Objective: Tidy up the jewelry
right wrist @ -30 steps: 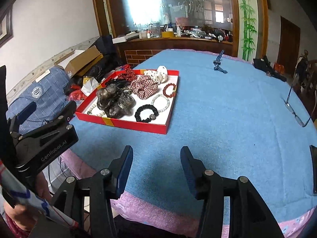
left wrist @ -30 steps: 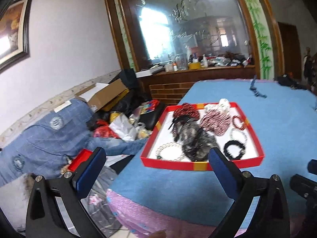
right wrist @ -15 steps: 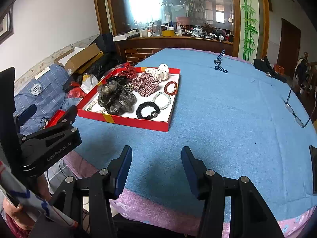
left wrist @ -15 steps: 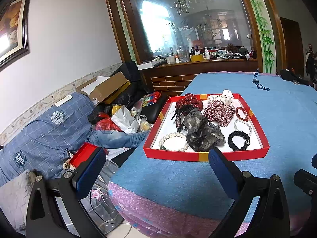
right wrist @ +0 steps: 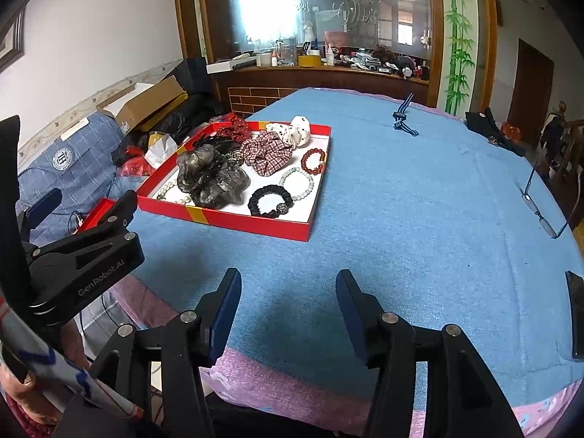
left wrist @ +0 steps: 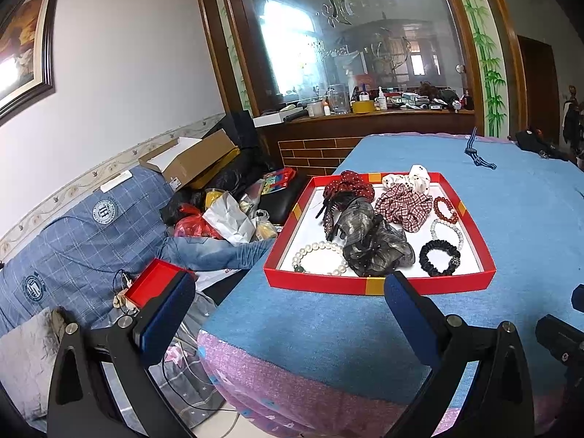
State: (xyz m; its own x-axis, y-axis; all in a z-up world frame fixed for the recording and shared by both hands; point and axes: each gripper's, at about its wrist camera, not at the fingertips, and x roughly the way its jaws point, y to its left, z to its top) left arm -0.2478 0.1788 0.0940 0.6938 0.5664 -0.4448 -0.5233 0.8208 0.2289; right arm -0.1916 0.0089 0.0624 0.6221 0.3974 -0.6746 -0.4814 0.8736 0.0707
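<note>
A red tray with a white floor sits on the blue-covered table, ahead of both grippers. In it lie a pearl bracelet, a grey-black gauze scrunchie, a black scrunchie, a pale bead bracelet, a red bead bracelet and a plaid scrunchie. My left gripper hangs wide open short of the tray's near wall, holding nothing. My right gripper hovers over bare cloth to the right of the tray, its jaws opening with nothing between them.
Glasses, a striped cord and a black bag lie on the far side of the table. A dark flat object sits at the right edge. Left of the table are a small red box, clothes and bags.
The right gripper's jaws have parted slightly. Both grippers and the things in the tray stay where they were.
</note>
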